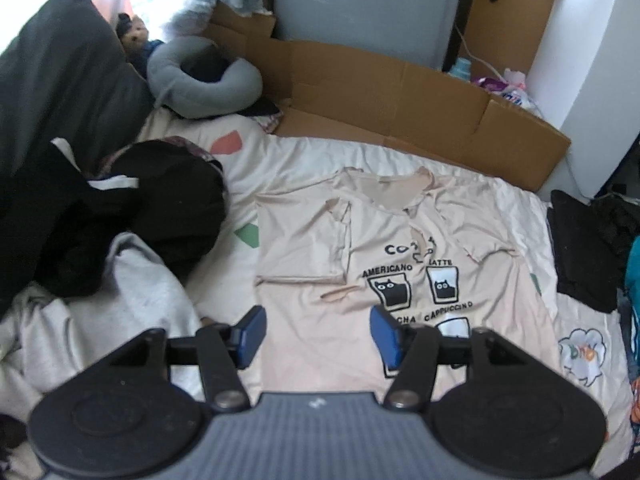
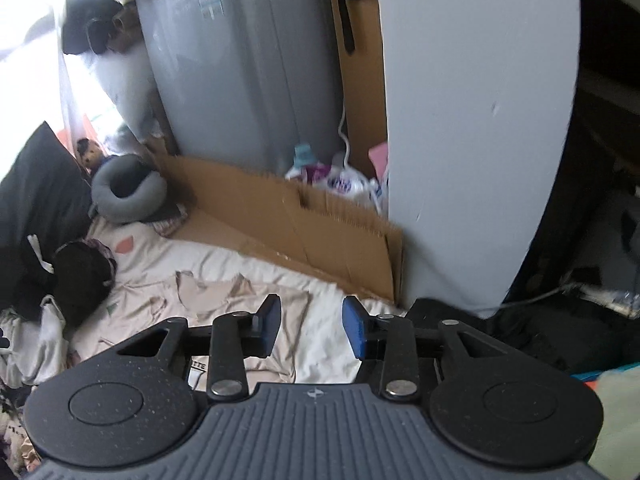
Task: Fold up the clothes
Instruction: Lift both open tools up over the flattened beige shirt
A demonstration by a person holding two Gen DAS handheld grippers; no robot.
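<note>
The left gripper (image 1: pixel 318 334) hangs over the lower part of a beige T-shirt (image 1: pixel 352 256), its blue pads (image 1: pixel 253 334) spread wide with nothing between them, pointed down at the bed (image 1: pixel 288 160). The T-shirt lies face up in the middle of the left wrist frame, collar toward the top, its left sleeve folded in over the chest, and its print of black cats in cups with the words AMERICANO, LATTE and CAPPUCCINO is legible. The right gripper (image 2: pixel 310 330) is tilted higher and aimed toward the bed's far edge, its jaws likewise well apart and empty; below it only the collar and shoulder of the shirt show at lower left. The left wrist view alone takes in a heap of black clothing (image 1: pixel 132 216) over a pale grey garment (image 1: pixel 100 320) at left, and dark folded clothes (image 1: pixel 588 248) at the right edge. The right wrist view alone shows the full height of a grey panel (image 2: pixel 240 60) and a white board (image 2: pixel 476 120) standing behind the flattened cardboard (image 2: pixel 280 216). Both views catch the grey ring-shaped cushion (image 1: pixel 204 76) in the upper left.
</note>
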